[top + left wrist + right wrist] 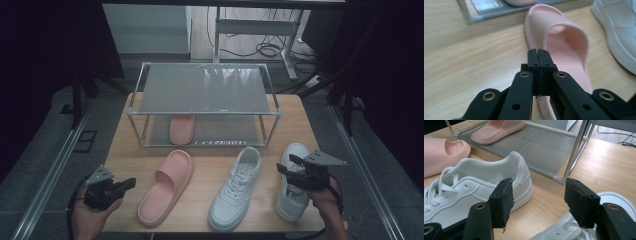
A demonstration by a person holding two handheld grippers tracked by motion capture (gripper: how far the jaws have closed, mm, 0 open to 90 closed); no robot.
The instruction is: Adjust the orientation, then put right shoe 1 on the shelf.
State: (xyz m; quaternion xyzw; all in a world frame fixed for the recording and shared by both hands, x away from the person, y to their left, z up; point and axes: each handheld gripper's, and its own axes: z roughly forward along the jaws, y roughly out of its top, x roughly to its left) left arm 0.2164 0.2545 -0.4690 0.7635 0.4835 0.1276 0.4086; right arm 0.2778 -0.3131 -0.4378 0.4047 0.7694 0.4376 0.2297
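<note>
Pink slide sandal (167,186) on tabletop (125,160), just ahead of left gripper (131,183) | left jaws pressed together, empty | sandal's long axis runs toward rack (202,112), toe toward it, heel near person | right gripper (289,165), jaws spread, empty, over right white sneaker (290,200) | left hand (92,217) nearer sandal
</note>
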